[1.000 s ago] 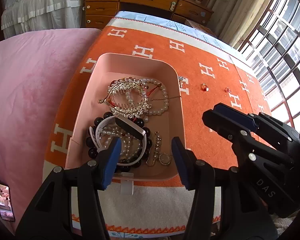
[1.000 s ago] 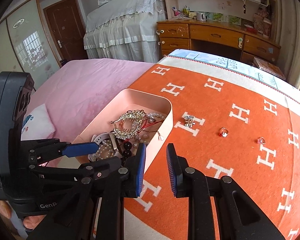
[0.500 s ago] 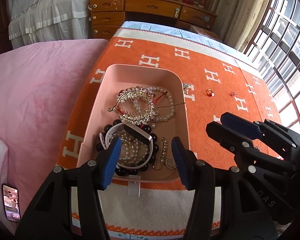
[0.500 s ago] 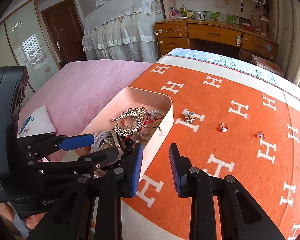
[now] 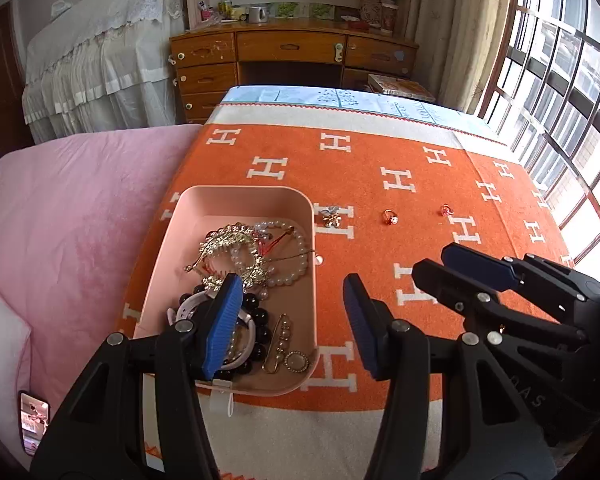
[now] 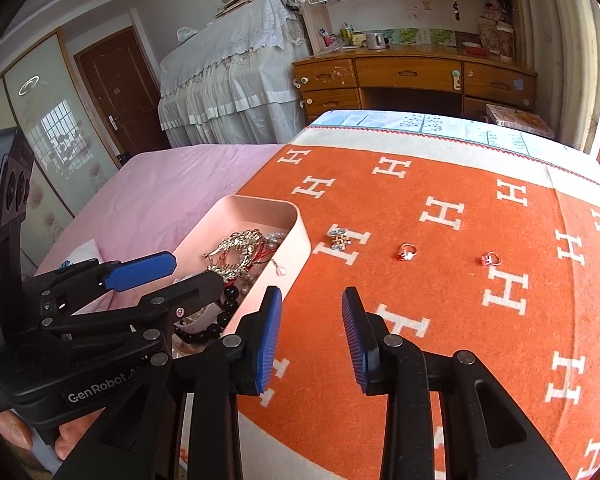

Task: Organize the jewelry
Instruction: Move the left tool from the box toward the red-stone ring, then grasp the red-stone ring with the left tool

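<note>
A pink tray point(image 5: 244, 193) point(image 6: 300, 236) on the orange blanket holds a gold hair comb point(image 5: 228, 246), pearl strands, dark beads and a safety pin. Three small pieces lie on the blanket right of it: a gold-and-silver brooch point(image 5: 332, 216) point(image 6: 339, 239), a red-stone ring point(image 5: 390, 217) point(image 6: 407, 252) and a pink-stone ring point(image 5: 446, 211) point(image 6: 490, 259). My left gripper point(image 5: 292, 320) is open and empty above the tray's near right corner. My right gripper point(image 6: 311, 338) is open and empty over the blanket, right of the tray; it also shows in the left wrist view point(image 5: 452, 268).
The orange blanket point(image 5: 364, 168) with white H marks lies over a pink bedspread point(image 5: 68, 232). A phone point(image 5: 33, 420) lies at the near left. A wooden desk point(image 5: 296, 56) and a window point(image 5: 560, 80) stand beyond the bed.
Both grippers have pulled back and up from the tray, so more of the blanket and room shows. The right gripper's jaws have opened wider.
</note>
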{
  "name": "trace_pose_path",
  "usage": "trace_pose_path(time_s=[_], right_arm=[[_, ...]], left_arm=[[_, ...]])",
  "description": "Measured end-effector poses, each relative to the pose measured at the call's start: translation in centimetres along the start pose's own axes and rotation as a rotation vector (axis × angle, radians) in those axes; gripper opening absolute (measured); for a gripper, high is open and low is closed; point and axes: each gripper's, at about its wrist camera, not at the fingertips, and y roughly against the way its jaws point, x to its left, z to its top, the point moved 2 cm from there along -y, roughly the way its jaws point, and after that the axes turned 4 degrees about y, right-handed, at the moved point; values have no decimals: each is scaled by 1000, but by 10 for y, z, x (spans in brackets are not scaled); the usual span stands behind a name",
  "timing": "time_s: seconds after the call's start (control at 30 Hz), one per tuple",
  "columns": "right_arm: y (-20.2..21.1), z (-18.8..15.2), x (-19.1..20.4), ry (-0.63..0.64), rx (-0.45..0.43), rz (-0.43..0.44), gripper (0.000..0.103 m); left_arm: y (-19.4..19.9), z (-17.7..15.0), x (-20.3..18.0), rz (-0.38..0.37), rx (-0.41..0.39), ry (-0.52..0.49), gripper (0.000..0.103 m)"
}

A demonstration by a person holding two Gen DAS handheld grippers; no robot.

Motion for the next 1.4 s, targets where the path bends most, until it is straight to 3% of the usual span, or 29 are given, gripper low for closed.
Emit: trace_pose_path(time_s=[0.33, 0.57, 0.73, 0.87, 1.03, 1.4], right_arm=[[31, -5, -82, -131, -39, -32, 32], [18, -2, -134, -210, 50, 28, 32], [-4, -3, -164, -268, 111, 35, 32], [-14, -7, -178, -300, 131, 39, 32], [-21, -12, -188, -322, 139, 37, 32], [-30, -15, -187, -331, 149, 48, 32]], left_arm=[[-19, 15, -51, -25, 33, -94, 49], [-61, 34, -87, -66, 67, -205, 49], [-110, 45, -104, -109, 138, -245, 46], [-143, 50, -108, -128, 197, -240, 35], [-169, 53, -113, -128, 232, -248, 32], [-168, 52, -129, -123, 203, -329, 14]])
